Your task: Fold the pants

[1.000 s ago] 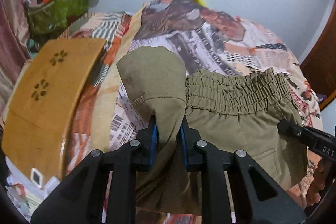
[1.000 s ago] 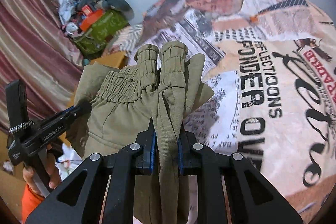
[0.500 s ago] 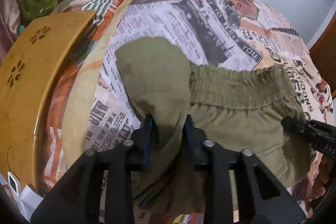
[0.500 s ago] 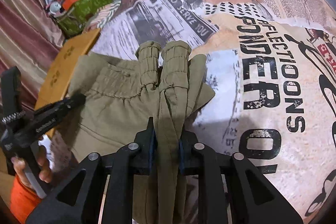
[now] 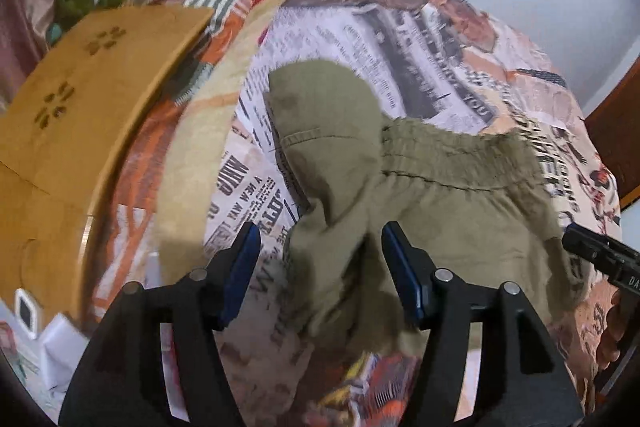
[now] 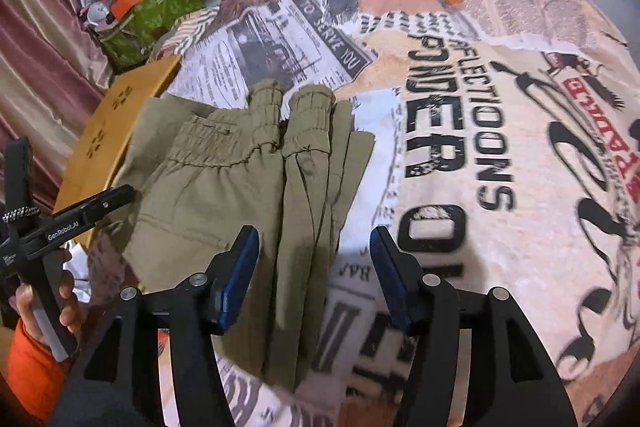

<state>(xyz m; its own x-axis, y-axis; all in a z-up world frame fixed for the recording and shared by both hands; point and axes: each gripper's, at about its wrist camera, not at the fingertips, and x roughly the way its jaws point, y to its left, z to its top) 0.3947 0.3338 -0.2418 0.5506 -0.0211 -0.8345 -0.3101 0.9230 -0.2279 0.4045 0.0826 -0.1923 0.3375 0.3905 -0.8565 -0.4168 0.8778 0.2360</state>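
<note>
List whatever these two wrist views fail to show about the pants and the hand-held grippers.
- Pants, near edge: in the left wrist view the left hand-held gripper and the frame's bottom hide it.
- Pants' folded layers: in the right wrist view the right hand-held gripper, jaws opening, covers their lower end.
- Right hand-held gripper in the left wrist view: cut off by the right edge.
- Bedsheet print: blurred in the left wrist view.
</note>
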